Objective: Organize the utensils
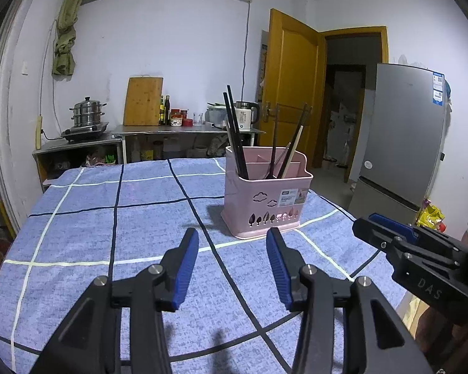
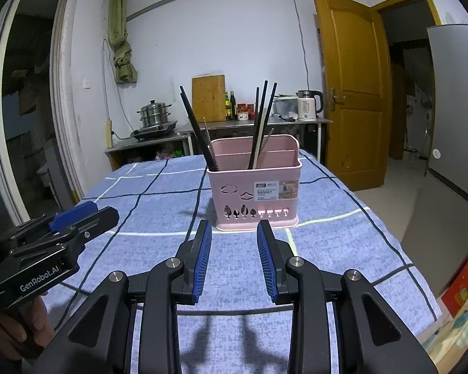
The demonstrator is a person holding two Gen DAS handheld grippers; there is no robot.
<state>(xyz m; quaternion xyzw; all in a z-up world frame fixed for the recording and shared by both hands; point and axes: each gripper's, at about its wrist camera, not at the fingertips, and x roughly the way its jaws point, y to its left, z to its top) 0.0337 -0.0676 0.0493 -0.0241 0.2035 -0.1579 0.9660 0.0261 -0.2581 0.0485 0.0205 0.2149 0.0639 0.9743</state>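
Observation:
A pink utensil basket stands on the blue checked tablecloth. Dark chopsticks lean in its left compartment. More dark and pale chopsticks lean in its right part. My left gripper is open and empty, hovering just short of the basket. My right gripper is open and empty, facing the basket's front. Each gripper shows from the side in the other's view, the right one and the left one.
The table's right edge drops to the floor near a grey fridge. A yellow door stands open behind. A counter with a steel pot, cutting board, bottles and kettle lines the back wall.

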